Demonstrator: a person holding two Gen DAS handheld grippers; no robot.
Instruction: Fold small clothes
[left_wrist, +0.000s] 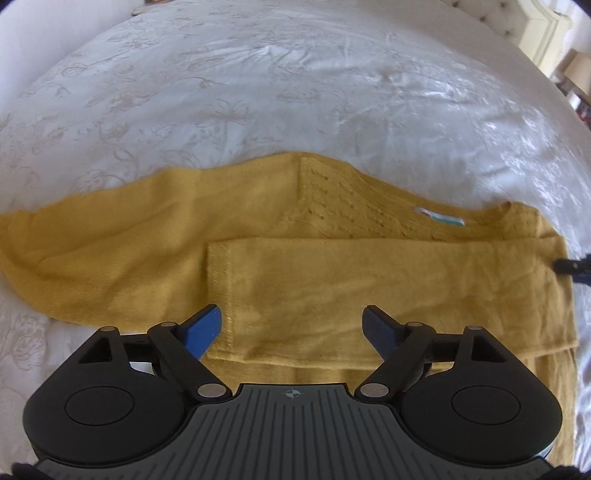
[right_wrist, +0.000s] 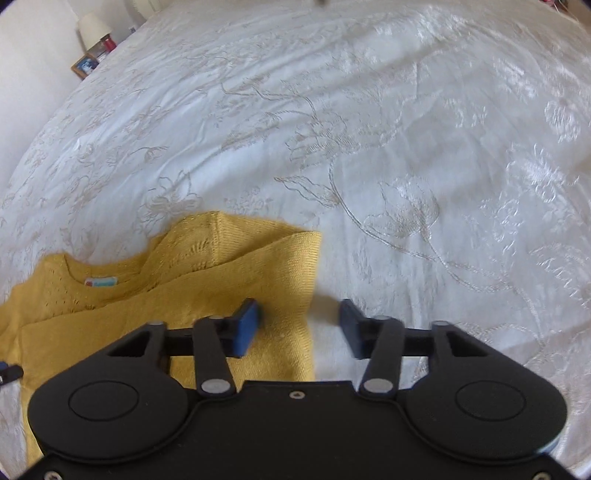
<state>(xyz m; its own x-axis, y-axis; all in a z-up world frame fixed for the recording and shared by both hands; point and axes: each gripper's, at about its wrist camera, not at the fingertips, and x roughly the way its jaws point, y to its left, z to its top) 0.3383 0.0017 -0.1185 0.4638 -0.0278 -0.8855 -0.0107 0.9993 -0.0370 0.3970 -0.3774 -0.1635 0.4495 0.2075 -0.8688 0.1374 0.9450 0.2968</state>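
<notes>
Left gripper (left_wrist: 291, 328) wide open, empty, over yellow sweater (left_wrist: 129, 236) lying on white bed (left_wrist: 258, 92). Right gripper (right_wrist: 298, 325) part open, straddling sweater's edge, not pinching. Neck label (left_wrist: 439, 216) unreadable.

Both grippers black, blue finger pads (left_wrist: 207, 330), silver pivot pins (left gripper (left_wrist: 291, 328) base ribbed grey).
</notes>
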